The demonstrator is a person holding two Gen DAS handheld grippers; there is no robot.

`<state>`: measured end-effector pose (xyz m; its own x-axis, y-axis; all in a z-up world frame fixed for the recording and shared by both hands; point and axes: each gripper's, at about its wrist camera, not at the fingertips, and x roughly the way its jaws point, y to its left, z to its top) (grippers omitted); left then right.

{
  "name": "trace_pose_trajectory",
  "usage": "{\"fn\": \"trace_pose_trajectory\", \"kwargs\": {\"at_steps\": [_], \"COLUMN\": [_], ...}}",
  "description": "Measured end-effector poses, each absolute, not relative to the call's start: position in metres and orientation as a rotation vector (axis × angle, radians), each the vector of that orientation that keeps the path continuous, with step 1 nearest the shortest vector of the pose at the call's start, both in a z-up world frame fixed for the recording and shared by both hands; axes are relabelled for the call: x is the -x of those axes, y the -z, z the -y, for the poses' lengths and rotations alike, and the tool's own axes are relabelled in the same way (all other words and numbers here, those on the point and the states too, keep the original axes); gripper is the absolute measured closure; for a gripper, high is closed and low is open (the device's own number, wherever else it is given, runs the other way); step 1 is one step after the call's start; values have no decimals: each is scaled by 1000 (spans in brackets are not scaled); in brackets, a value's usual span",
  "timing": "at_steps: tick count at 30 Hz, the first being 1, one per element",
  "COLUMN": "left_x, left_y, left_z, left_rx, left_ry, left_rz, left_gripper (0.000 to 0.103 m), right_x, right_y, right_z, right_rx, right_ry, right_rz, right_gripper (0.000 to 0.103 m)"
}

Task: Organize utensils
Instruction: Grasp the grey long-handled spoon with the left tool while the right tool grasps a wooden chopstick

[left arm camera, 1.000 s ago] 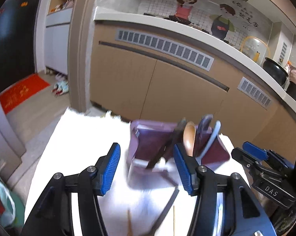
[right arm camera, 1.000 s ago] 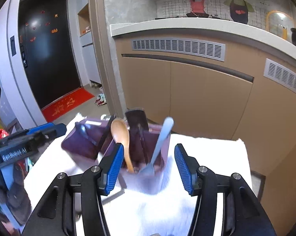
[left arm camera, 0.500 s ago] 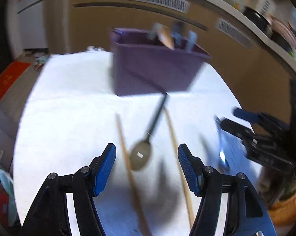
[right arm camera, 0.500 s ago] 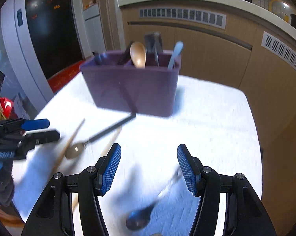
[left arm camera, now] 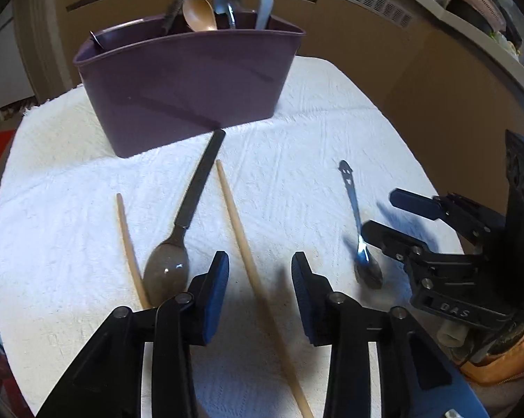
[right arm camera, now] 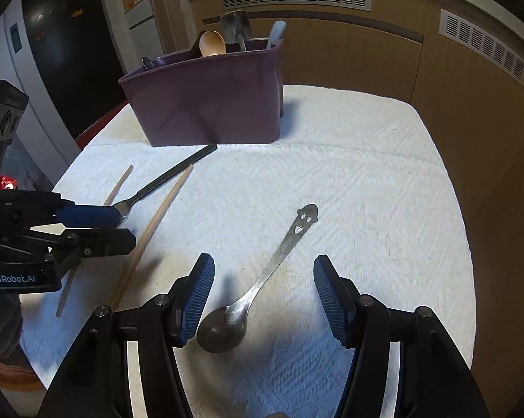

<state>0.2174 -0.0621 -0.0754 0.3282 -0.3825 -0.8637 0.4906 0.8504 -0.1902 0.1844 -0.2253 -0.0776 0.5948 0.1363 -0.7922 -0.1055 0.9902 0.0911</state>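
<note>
Both tongs lowered; smiley handle [right arm camera: 307, 214] clear (right view only).

Looking down past the right gripper [right arm camera: 263, 296], blue pads apart above a smiley-handled metal spoon [right arm camera: 262, 285] lying on a white towel [right arm camera: 366, 191]. At left, the left gripper [right arm camera: 121, 228], jaws just closing around one of two wooden chopsticks [right arm camera: 157, 216] beside a black-handled spoon [right arm camera: 168, 177]. Behind, a purple caddy [right arm camera: 209, 104] holding upright utensils.
</note>
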Motion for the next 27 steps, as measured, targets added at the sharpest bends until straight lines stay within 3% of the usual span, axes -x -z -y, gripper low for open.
{"fn": "trace_pose_trajectory", "kwargs": {"at_steps": [5,10,14,19,21,22,27], "left_x": [-235,-242,-236,-231,-232,-233,-230], "left_y": [65,62,61,63,67,68,70], "left_z": [22,-38,-66,-73,-70,-67,-54], "left_rx": [-54,83,125,154,167,169,149], "left_ry": [325,169,133,141,152,157,202], "left_rz": [-1034,-1041,-1022,-1018,-1030,-1034,-1041], "left_gripper": [68,56,49,47,47,47,47], "right_x": [-185,-195,-208,-221,-221,-220,-213], "right_y": [74,81,93,99,99,99,93], "right_z": [216,159,123,104,98,97,115], "right_rx": [-46,-31,25,98,146,167,150], "right_ry": [-186,-338,-347,-294,-273,-266,-272], "right_rz": [-936,-988,-1012,-1007,-1001,-999,-1011], "right_gripper": [43,46,61,68,77,88,95]}}
